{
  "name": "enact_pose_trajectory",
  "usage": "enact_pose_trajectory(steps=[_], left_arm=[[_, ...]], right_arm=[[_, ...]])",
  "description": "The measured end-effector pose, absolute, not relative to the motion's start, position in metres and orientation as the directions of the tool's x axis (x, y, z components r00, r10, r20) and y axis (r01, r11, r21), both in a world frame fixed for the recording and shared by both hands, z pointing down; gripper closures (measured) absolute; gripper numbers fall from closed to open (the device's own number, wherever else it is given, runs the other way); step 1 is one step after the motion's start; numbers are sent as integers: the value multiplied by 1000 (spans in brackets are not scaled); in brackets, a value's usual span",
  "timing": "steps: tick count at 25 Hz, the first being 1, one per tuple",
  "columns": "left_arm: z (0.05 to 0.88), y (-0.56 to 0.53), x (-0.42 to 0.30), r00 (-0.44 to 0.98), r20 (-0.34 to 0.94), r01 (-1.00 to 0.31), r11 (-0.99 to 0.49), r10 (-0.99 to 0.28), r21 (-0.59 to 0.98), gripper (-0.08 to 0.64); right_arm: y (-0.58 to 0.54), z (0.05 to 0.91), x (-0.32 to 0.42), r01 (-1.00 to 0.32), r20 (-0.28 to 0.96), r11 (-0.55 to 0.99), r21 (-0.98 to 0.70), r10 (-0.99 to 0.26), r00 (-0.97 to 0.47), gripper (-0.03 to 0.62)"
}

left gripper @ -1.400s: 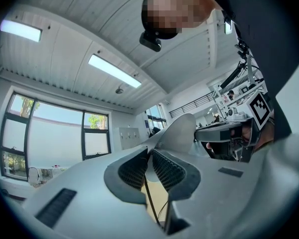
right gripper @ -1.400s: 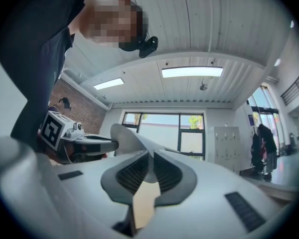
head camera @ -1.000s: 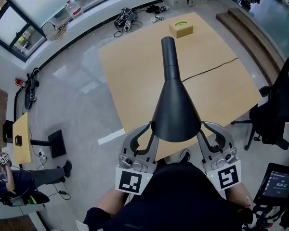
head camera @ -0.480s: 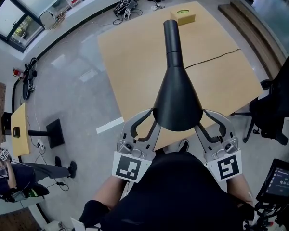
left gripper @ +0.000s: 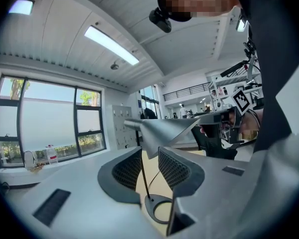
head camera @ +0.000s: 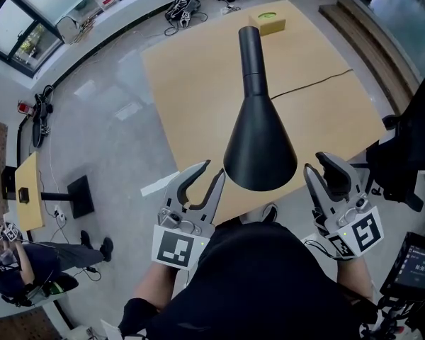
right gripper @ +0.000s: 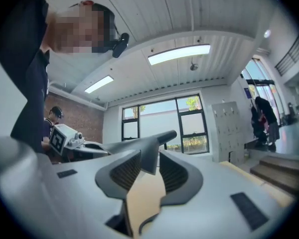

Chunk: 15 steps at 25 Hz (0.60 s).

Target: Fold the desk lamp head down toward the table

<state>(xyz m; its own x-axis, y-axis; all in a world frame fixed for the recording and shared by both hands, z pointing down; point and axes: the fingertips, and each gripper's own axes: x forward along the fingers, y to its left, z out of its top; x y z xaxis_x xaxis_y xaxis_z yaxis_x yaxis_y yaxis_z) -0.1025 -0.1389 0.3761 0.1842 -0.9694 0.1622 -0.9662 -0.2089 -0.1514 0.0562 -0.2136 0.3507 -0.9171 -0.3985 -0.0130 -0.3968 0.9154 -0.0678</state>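
Both grippers have drawn back from the shade rim they flanked a second ago.

Head view: black lamp stands on the wooden table. Its cone shade overhangs the near edge and its neck points away. The left gripper and right gripper sit to either side, clear of it.

Left gripper view: jaws, just opening, stand narrowly apart and empty. The shade lies beyond, and the base shows through the gap.

Right gripper view: jaws have just opened wide and are empty, with the shade beyond the tips.
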Motion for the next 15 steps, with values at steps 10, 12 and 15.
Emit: enact_pose_trajectory(steps=[10, 12, 15], left_arm=[[338, -147, -91, 361, 31, -919, -350, -932, 181, 474], [342, -148, -87, 397, 49, -900, -378, -917, 215, 474], [346, -148, -89, 408, 57, -888, -382, -911, 257, 474]], right_arm=[[-190, 324, 28, -270, -46, 955, -125, -278, -960, 477], [-185, 329, 19, -246, -11, 959, -139, -250, -968, 477], [-184, 336, 13, -239, 25, 956, -168, -238, -971, 477]])
